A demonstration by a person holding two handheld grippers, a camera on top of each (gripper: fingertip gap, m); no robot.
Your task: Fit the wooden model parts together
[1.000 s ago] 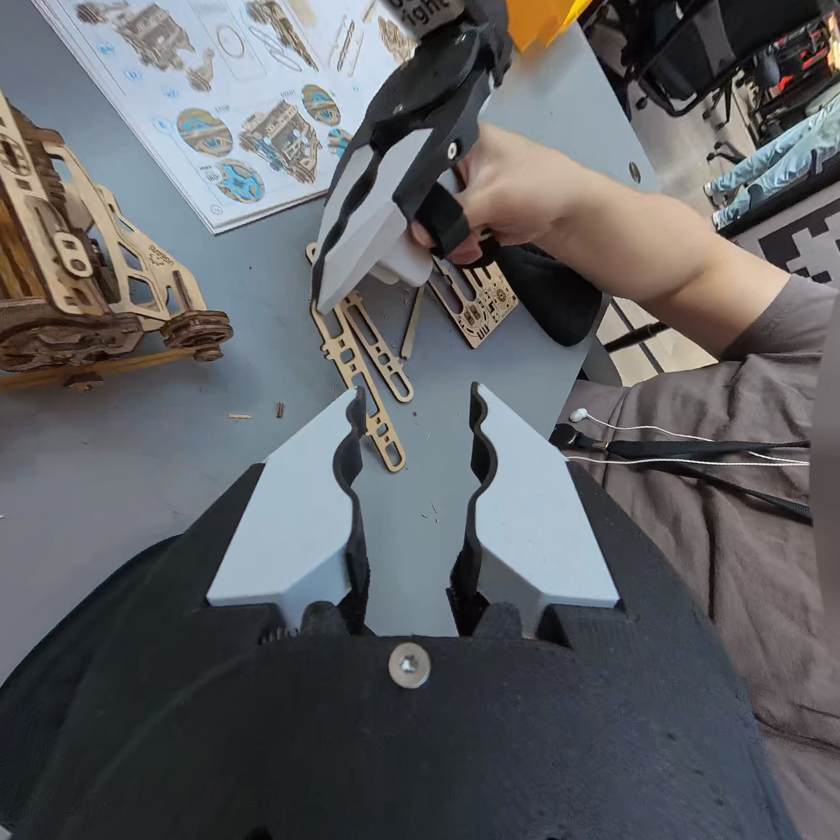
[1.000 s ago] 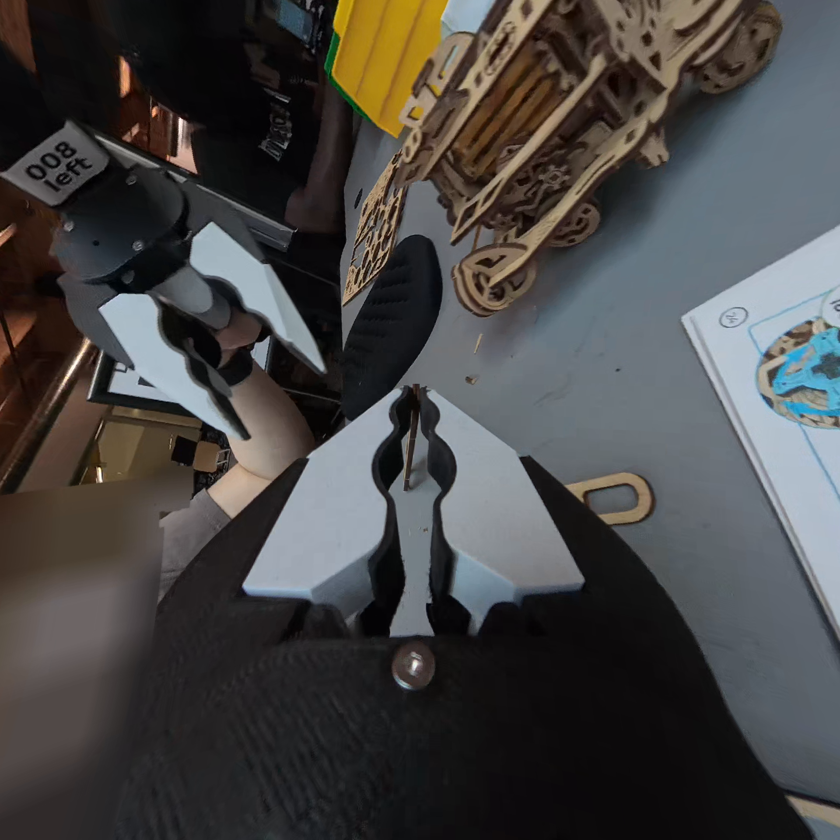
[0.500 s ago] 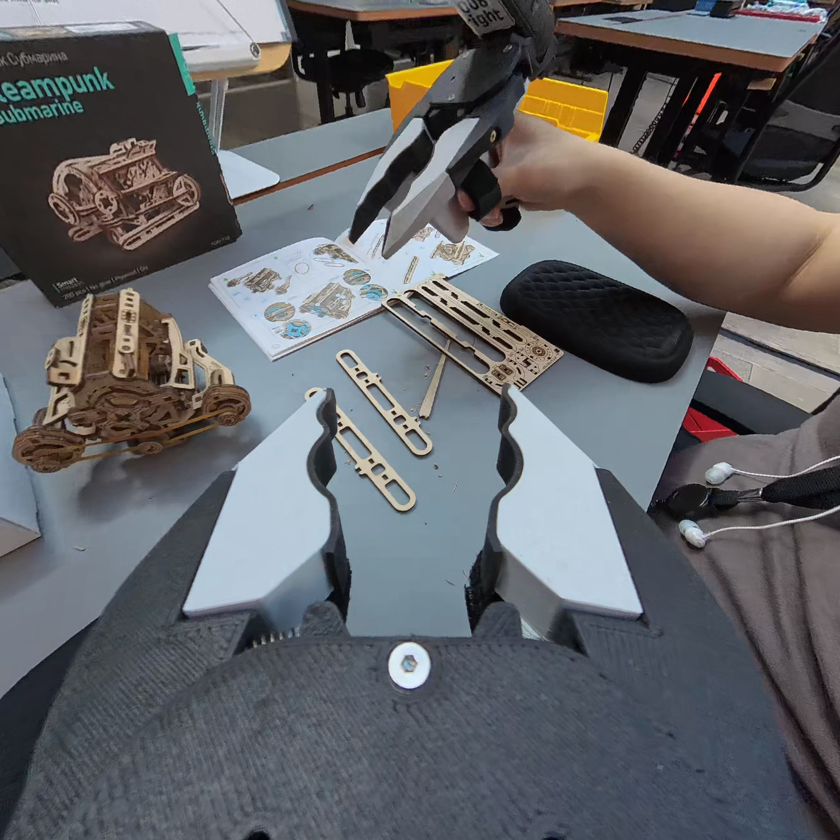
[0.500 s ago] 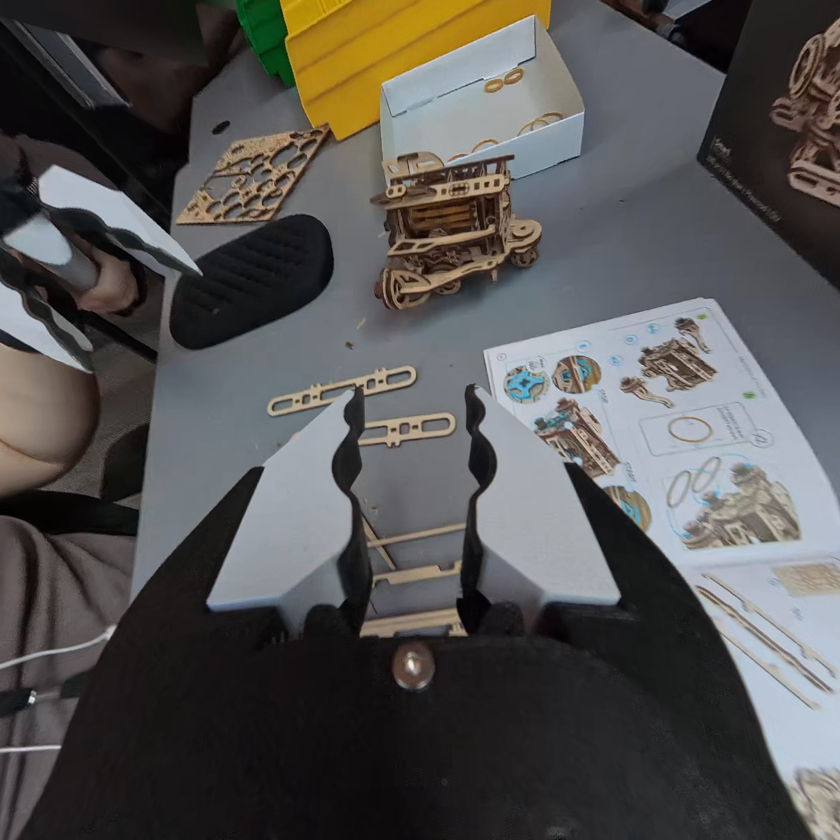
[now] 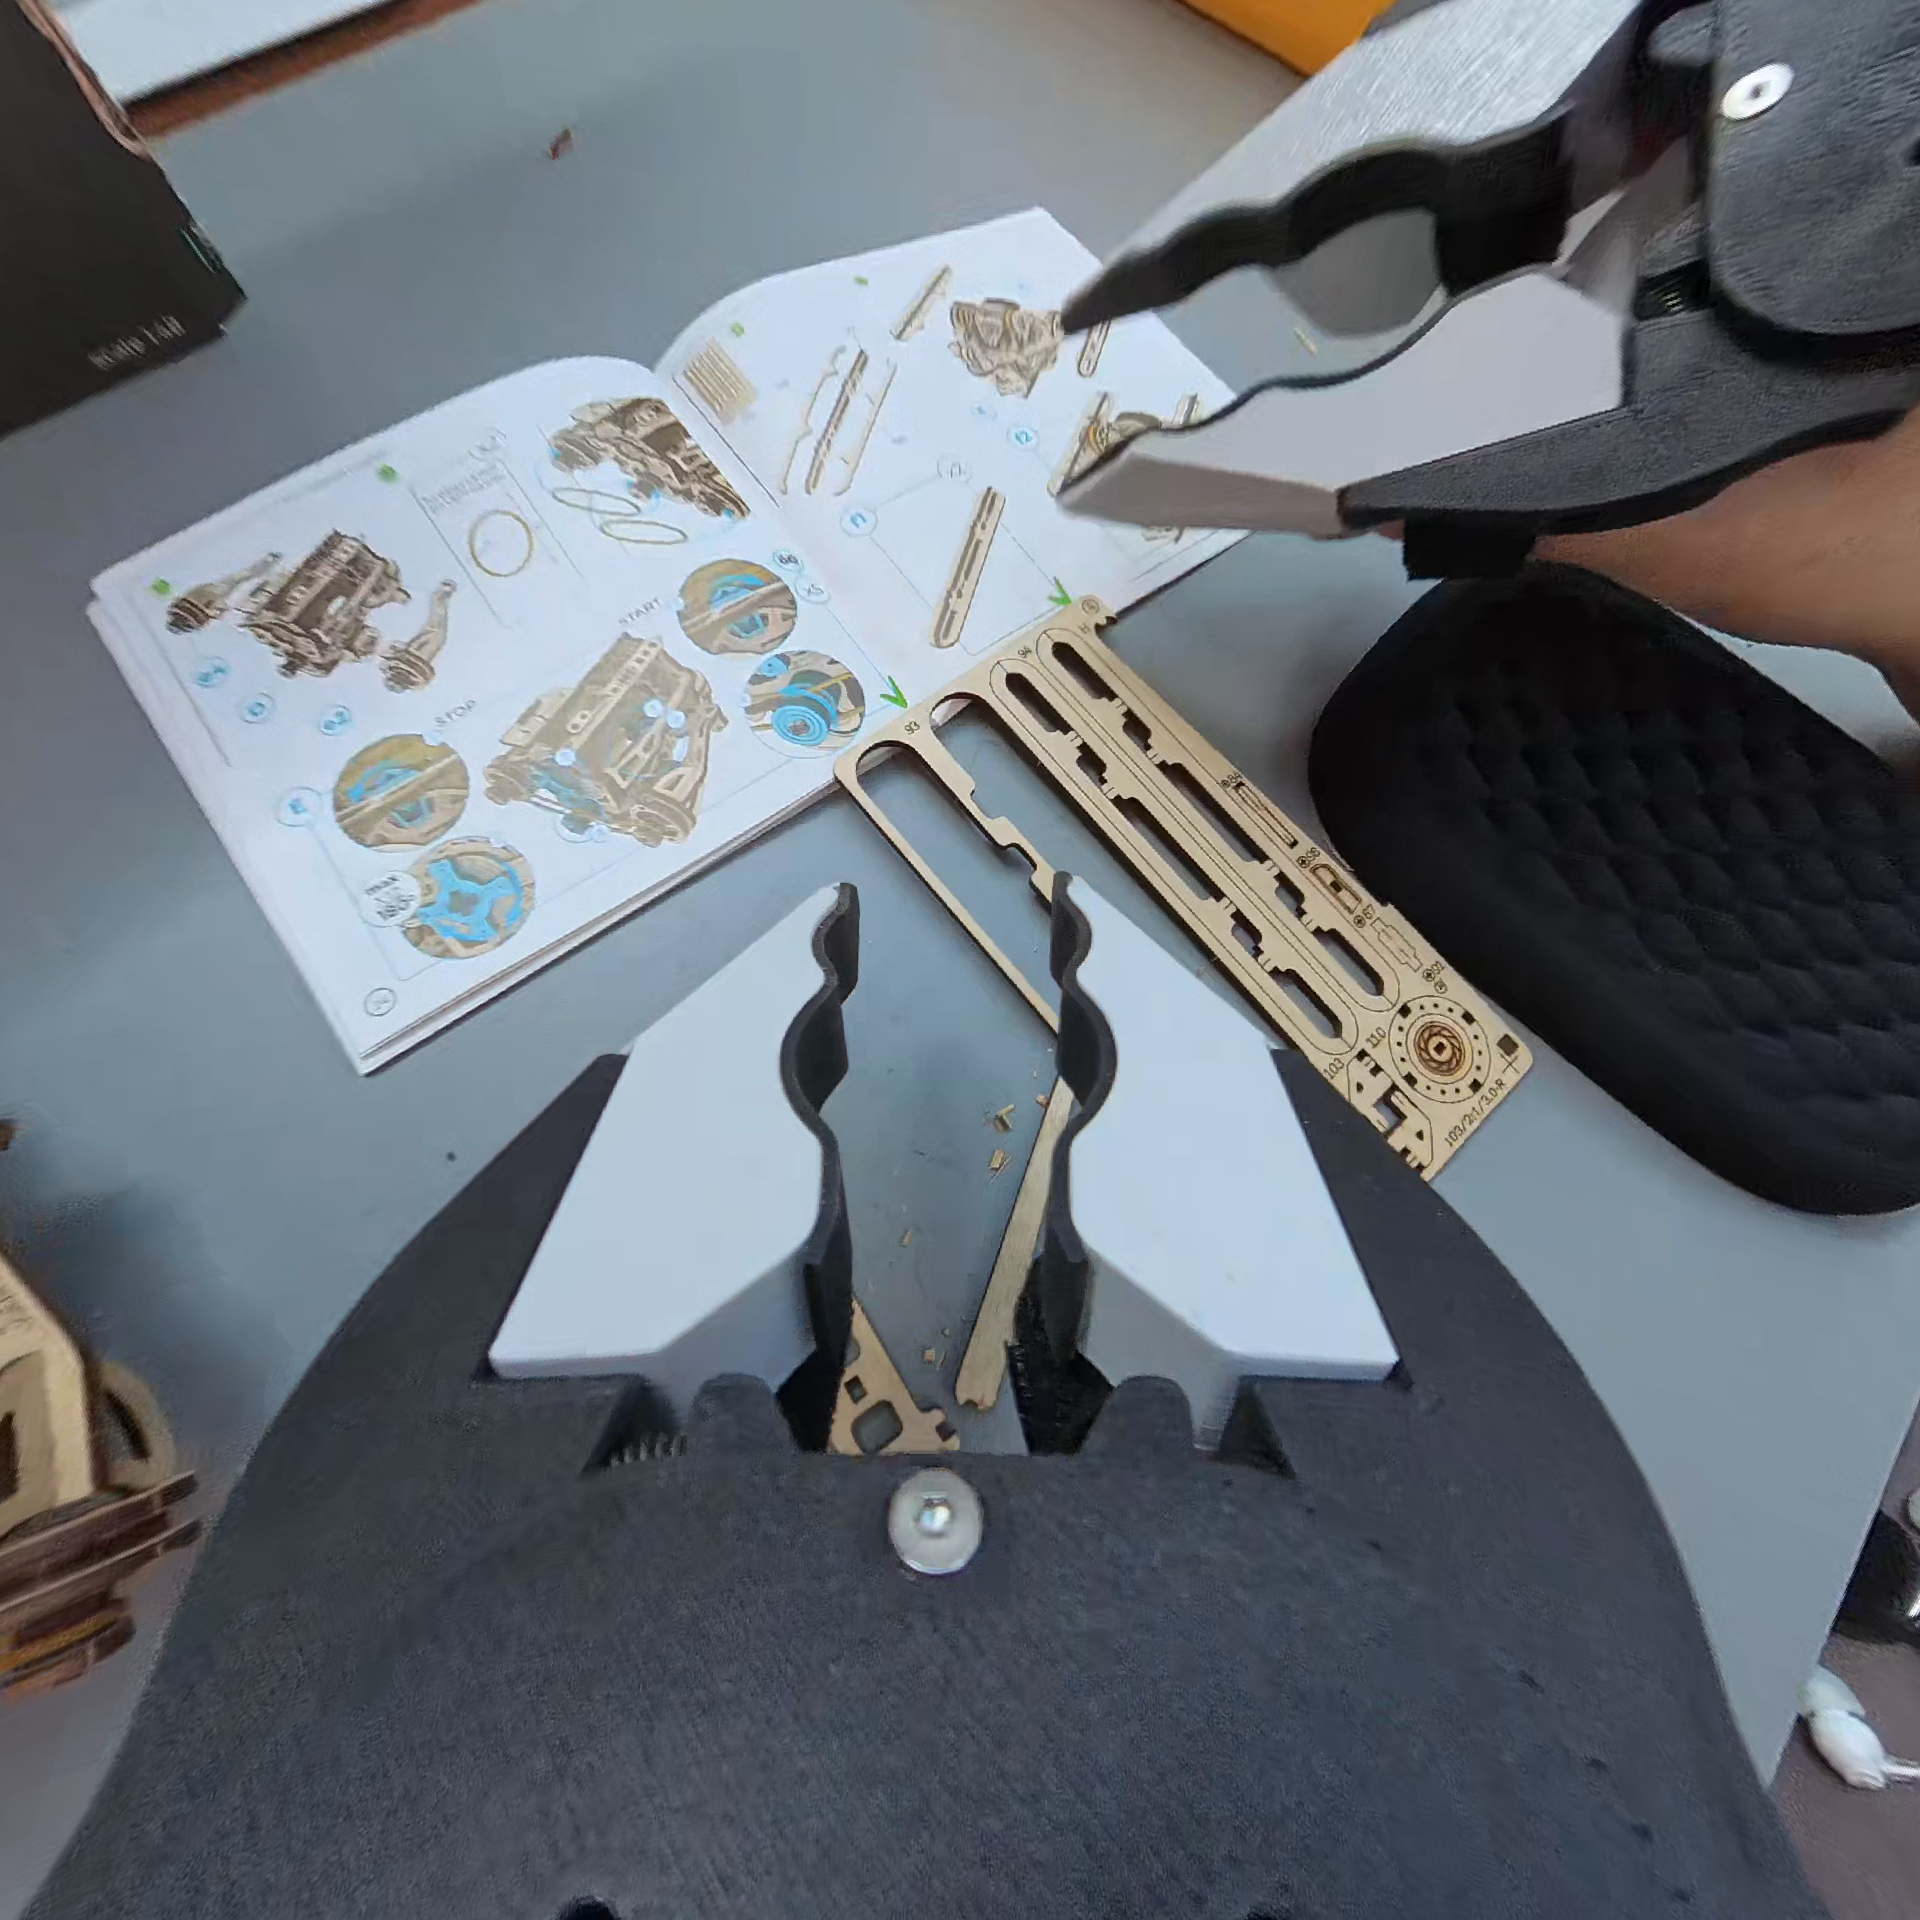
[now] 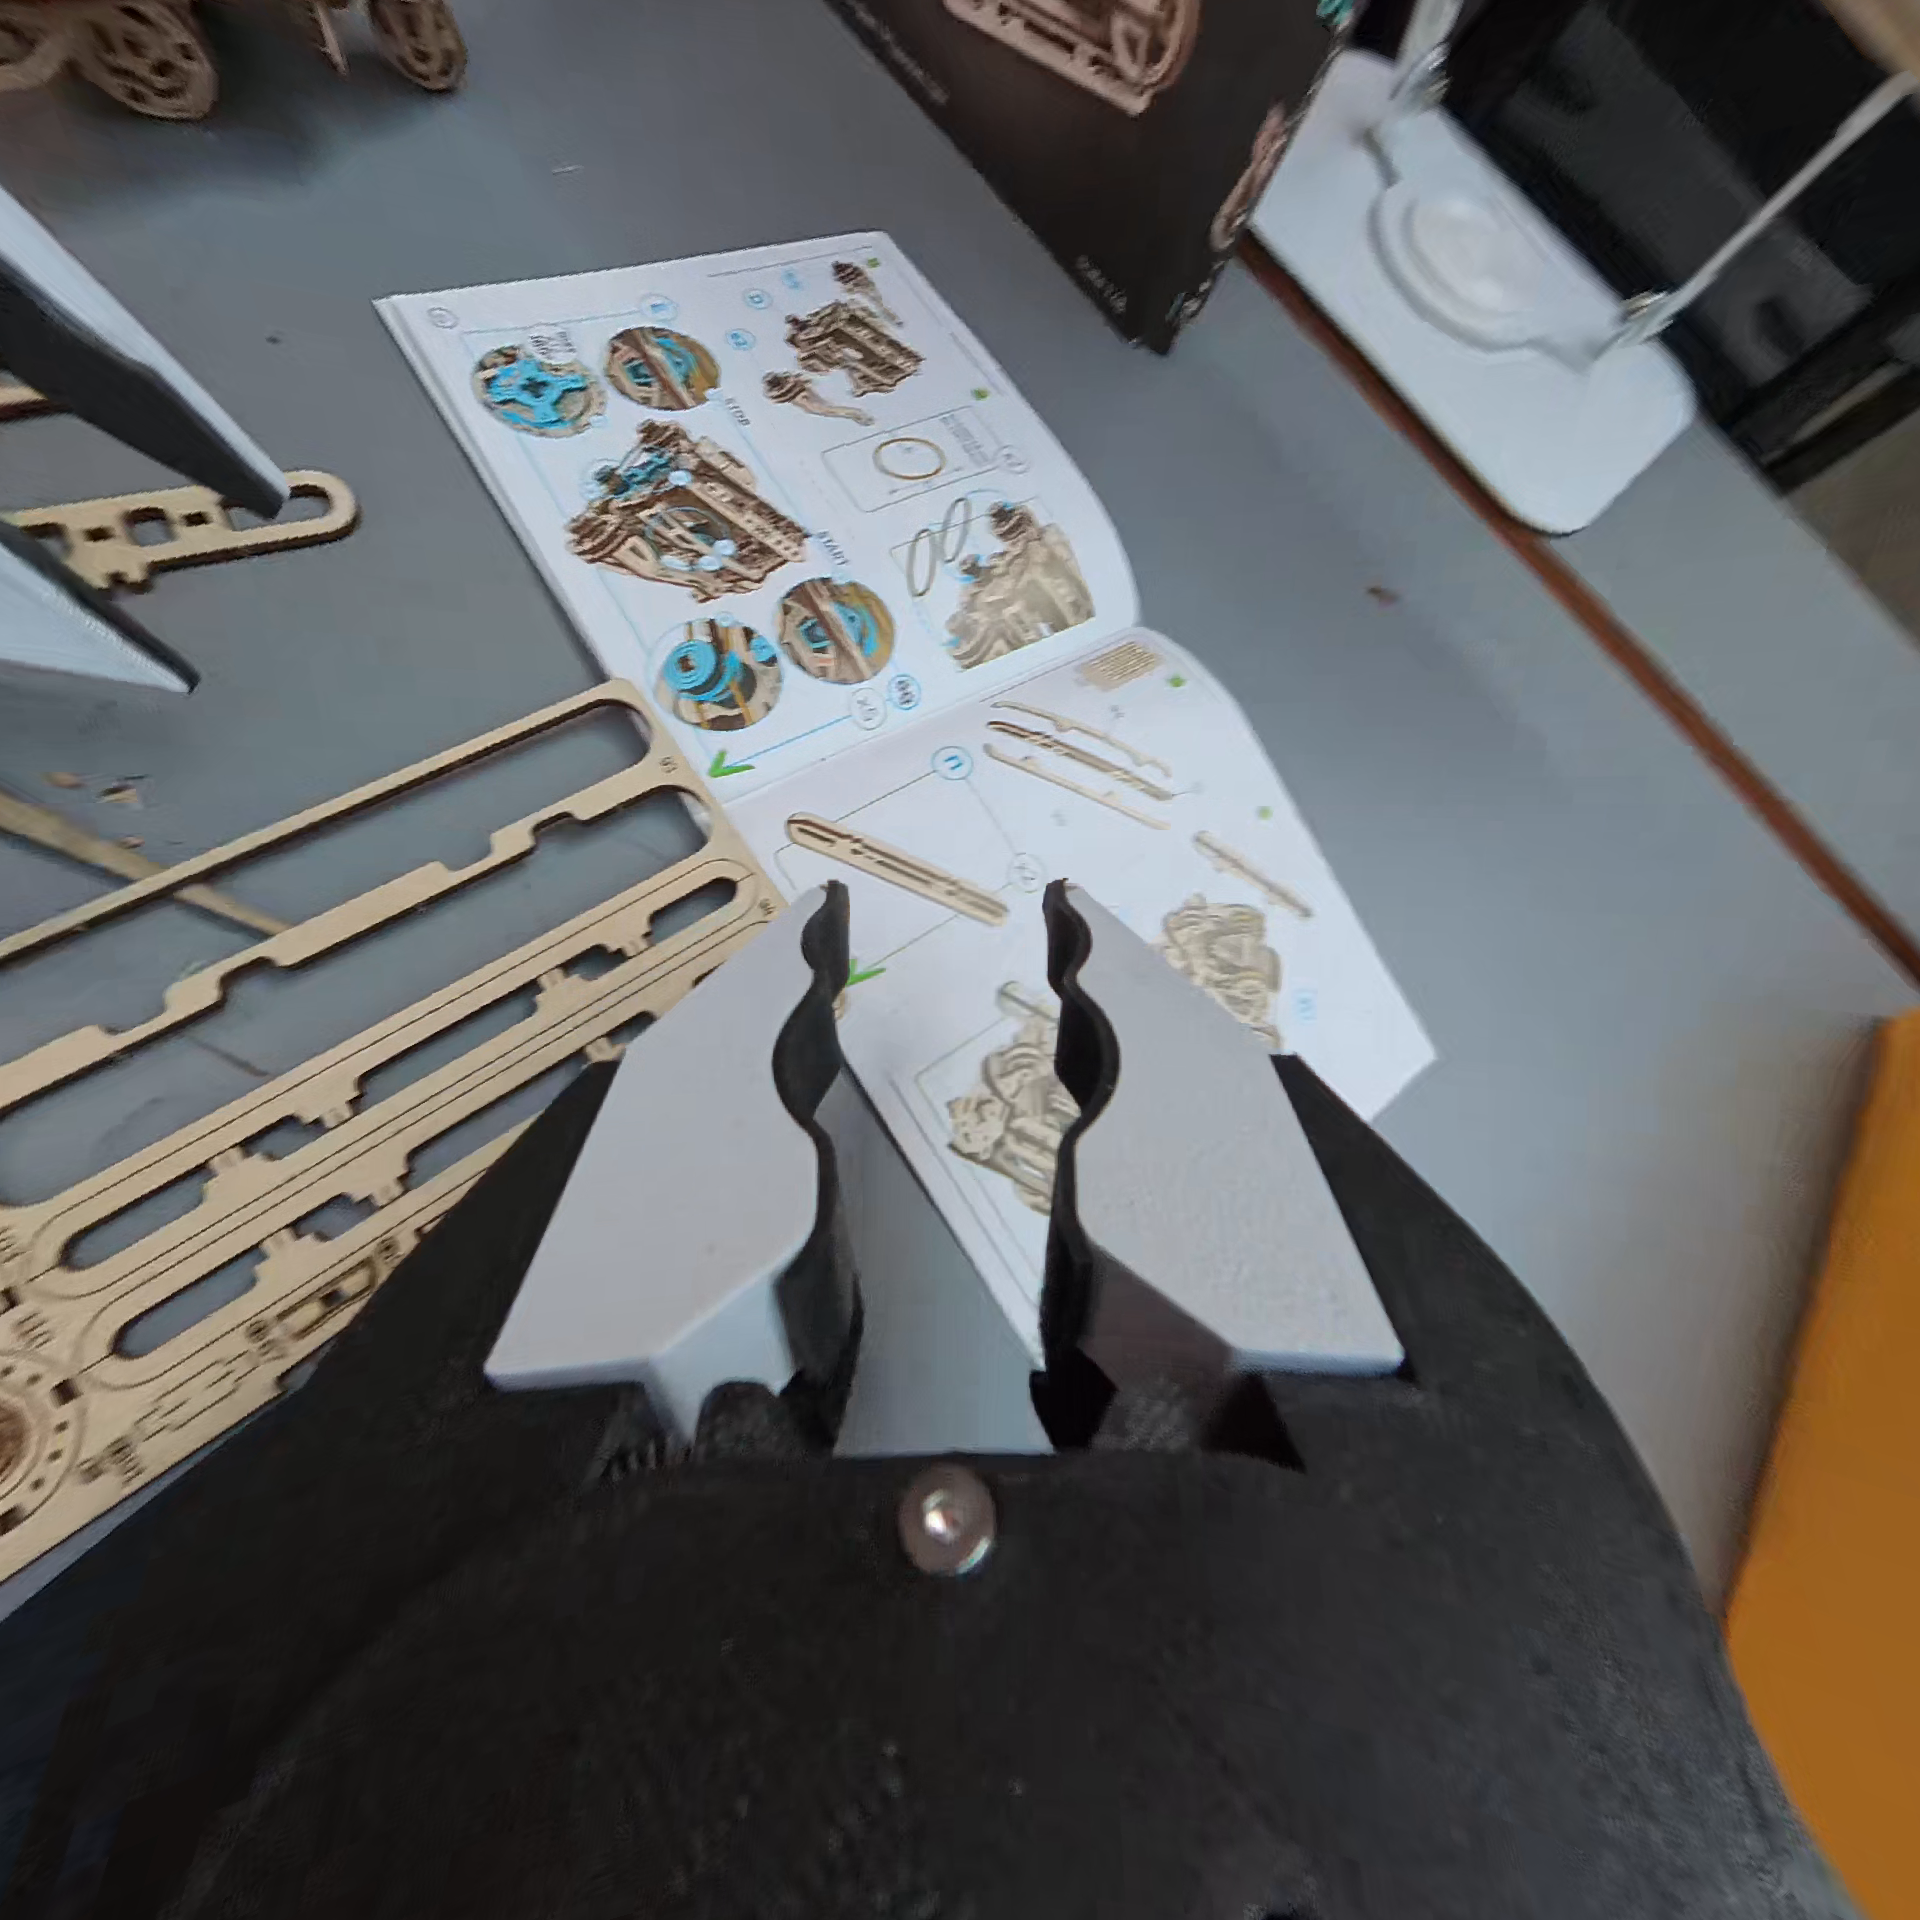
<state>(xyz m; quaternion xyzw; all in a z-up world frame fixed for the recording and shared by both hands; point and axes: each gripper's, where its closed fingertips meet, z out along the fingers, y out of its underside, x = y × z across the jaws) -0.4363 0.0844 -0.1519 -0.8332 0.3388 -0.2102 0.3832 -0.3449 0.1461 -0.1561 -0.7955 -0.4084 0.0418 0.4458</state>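
My left gripper is open and empty, low over the grey table. A thin wooden stick and the end of a slotted wooden strip lie on the table between its fingers. A punched-out wooden parts sheet lies just ahead. My right gripper is open and empty, above the open instruction booklet; it also shows in the left wrist view. The sheet, a slotted strip and the left gripper show at its left.
A black quilted pad lies right of the sheet. The built wooden model and a black box stand at the back. A white stand and an orange bin are to the right. The booklet lies open.
A second ago the right gripper was shut on a thin stick; it opened and now hovers over the booklet. The left gripper moved forward and down over the stick and strip.
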